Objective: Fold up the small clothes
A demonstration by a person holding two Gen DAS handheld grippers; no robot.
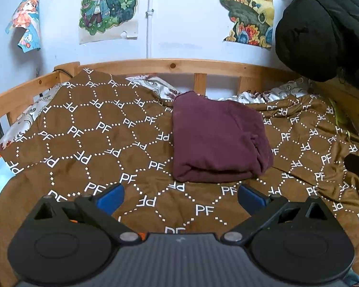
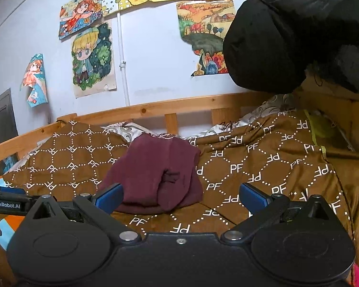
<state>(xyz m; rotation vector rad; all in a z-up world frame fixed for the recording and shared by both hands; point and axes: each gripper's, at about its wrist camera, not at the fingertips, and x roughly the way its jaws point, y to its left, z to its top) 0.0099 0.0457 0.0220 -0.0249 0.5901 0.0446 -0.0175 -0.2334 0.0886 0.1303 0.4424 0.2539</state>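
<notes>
A dark maroon garment (image 1: 217,138) lies folded into a thick rectangle on the brown "PF" patterned bedspread (image 1: 95,143). It also shows in the right wrist view (image 2: 158,179). My left gripper (image 1: 180,197) is open and empty, just short of the garment's near edge. My right gripper (image 2: 180,197) is open and empty, with its left blue finger (image 2: 109,197) in front of the garment's near left corner. The left gripper shows at the left edge of the right wrist view (image 2: 7,201). The right gripper shows at the right edge of the left wrist view (image 1: 357,165).
A wooden bed rail (image 1: 179,65) runs behind the bedspread against a white wall with several drawings (image 1: 109,4). A black padded jacket (image 1: 328,28) hangs at the upper right. Patterned white bedding (image 1: 155,83) shows by the rail.
</notes>
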